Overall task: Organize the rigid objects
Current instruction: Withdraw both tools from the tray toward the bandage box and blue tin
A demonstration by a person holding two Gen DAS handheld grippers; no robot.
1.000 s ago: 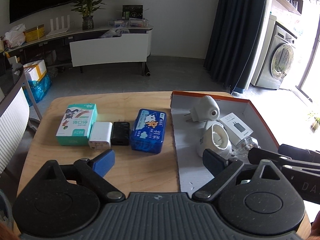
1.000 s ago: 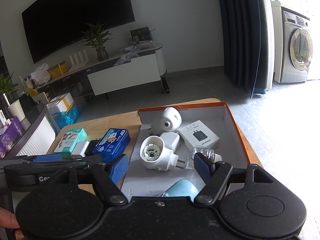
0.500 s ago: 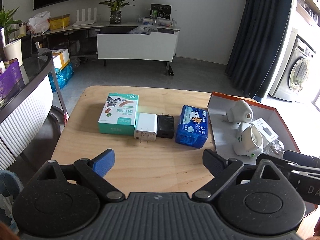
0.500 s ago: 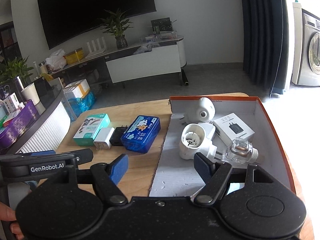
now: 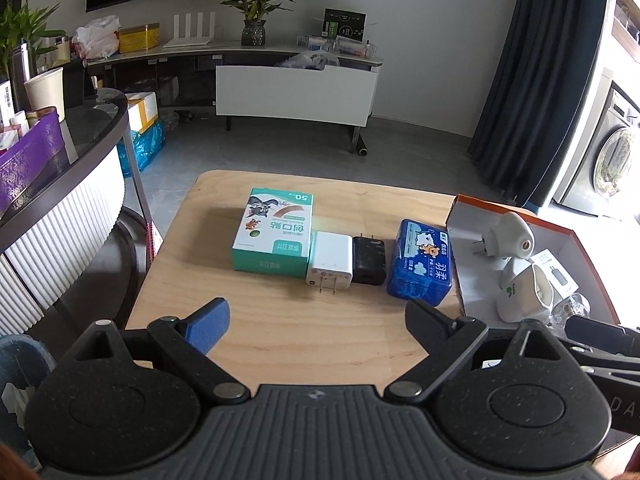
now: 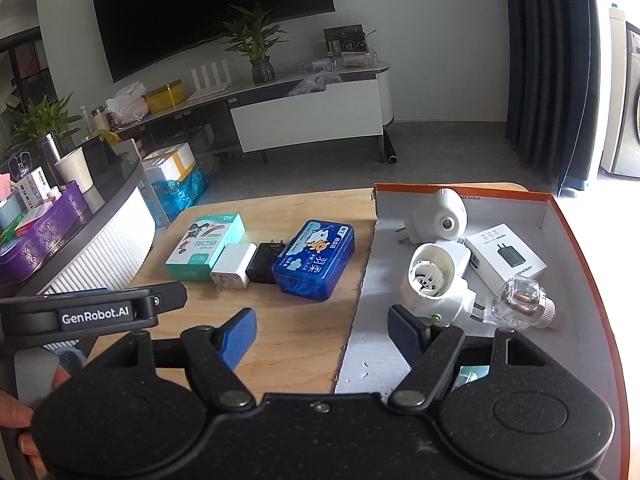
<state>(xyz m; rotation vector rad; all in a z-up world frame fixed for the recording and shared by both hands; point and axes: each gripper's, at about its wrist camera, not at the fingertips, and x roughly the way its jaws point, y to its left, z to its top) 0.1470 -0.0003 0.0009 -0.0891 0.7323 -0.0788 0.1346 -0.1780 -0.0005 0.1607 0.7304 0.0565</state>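
On the wooden table [image 5: 280, 332] stands a row: a green box [image 5: 274, 236], a white charger [image 5: 330, 258], a black charger [image 5: 370, 260] and a blue tissue box [image 5: 422, 266]. The orange-rimmed box lid [image 6: 576, 264] to their right holds two white plug-in devices [image 6: 434, 276] [image 6: 450, 216], a white charger carton [image 6: 506, 256] and a clear bulb [image 6: 520, 298]. My left gripper [image 5: 316, 316] hangs open over bare wood in front of the row. My right gripper [image 6: 322, 330] is open too, above the lid's left edge, nothing between its fingers.
A curved white counter [image 5: 60, 216] with a purple box stands left of the table. A TV bench [image 5: 296, 92] with a plant is across the grey floor. A washing machine [image 5: 612, 160] and dark curtain [image 5: 516, 80] are at the right.
Both grippers have swung left across the table: the row of boxes now sits mid-view for the left gripper and the lid has slid to the right. Both stay open and empty.
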